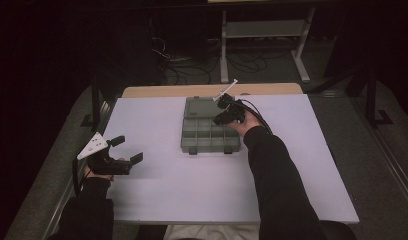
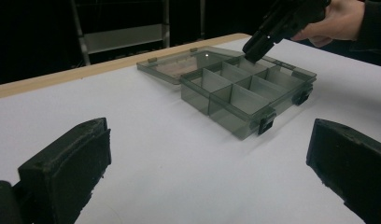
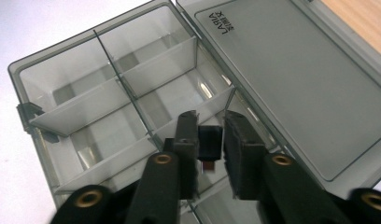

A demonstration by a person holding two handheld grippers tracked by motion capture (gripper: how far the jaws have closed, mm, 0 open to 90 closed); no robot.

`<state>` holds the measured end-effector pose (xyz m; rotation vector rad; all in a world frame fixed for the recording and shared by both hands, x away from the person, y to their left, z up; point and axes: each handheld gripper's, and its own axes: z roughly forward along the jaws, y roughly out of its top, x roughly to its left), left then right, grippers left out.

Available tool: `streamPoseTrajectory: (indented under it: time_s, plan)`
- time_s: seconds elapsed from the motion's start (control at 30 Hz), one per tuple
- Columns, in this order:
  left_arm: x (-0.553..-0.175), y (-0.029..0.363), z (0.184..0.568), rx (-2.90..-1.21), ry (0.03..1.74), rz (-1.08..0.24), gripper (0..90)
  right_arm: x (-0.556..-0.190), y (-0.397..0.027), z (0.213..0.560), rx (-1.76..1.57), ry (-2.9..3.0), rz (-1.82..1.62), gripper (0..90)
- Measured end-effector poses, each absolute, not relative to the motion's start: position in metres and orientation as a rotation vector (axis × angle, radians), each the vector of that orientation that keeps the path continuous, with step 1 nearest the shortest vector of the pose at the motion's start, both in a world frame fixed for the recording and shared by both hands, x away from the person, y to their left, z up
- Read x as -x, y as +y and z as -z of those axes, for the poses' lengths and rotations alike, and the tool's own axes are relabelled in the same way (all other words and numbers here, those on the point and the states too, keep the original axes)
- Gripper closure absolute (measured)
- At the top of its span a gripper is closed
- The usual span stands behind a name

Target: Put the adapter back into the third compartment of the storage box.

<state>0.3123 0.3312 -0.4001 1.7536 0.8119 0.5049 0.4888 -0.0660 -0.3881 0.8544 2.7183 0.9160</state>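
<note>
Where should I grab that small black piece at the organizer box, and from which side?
Take the small black piece across its two opposite side faces, coming down from above. It stands upright between the jaws of the right gripper, at a compartment of the organizer box. The divider walls there would likely block a sideways approach.

Jaws over organizer box (image 3: 109, 93), small black part (image 3: 209, 142) perhaps held

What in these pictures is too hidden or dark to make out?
- Small black block between the right gripper jaws: right gripper view, jaws cover its sides; what it is stays unclear.
- Smoky clear plastic compartment box: high view, hand covers its right compartments.
- Room beyond the white table: high view, too dark.
</note>
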Motion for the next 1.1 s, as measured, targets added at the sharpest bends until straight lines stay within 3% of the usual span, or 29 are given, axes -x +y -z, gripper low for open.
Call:
streamPoseTrajectory:
  time_s: [0.03,0.07,0.13,0.3,0.33,0.37,0.5,0.53,0.93,1.1]
  plan:
    - [-0.312,0.331,0.4,-1.754,0.812,-0.505,0.0,-0.489,-0.066,0.388,-0.854,2.718,-0.916,65.4]
    - [-0.312,0.331,0.4,-1.754,0.812,-0.505,0.0,-0.489,-0.071,0.386,-0.896,2.725,-0.934,51.4]
    - [-0.312,0.331,0.4,-1.753,0.812,-0.506,0.0,-0.488,-0.075,0.383,-0.934,2.723,-0.946,42.7]
    - [-0.312,0.331,0.4,-1.754,0.812,-0.507,0.0,-0.484,-0.082,0.38,-0.974,2.717,-0.966,35.7]
    - [-0.312,0.331,0.4,-1.754,0.812,-0.507,0.0,-0.479,-0.089,0.376,-0.99,2.692,-0.993,28.0]
    - [-0.312,0.331,0.4,-1.754,0.812,-0.507,0.0,-0.478,-0.09,0.375,-0.993,2.683,-1.0,25.8]
    - [-0.312,0.331,0.4,-1.754,0.811,-0.508,0.0,-0.476,-0.092,0.373,-1.001,2.673,-1.008,22.2]
    - [-0.312,0.331,0.4,-1.755,0.812,-0.508,0.0,-0.47,-0.095,0.368,-1.001,2.639,-1.025,15.0]
    - [-0.312,0.331,0.4,-1.754,0.813,-0.508,0.0,-0.452,-0.098,0.356,-0.995,2.588,-1.045,0.0]
    - [-0.312,0.331,0.4,-1.754,0.814,-0.508,0.0,-0.446,-0.099,0.355,-0.984,2.583,-1.065,0.0]
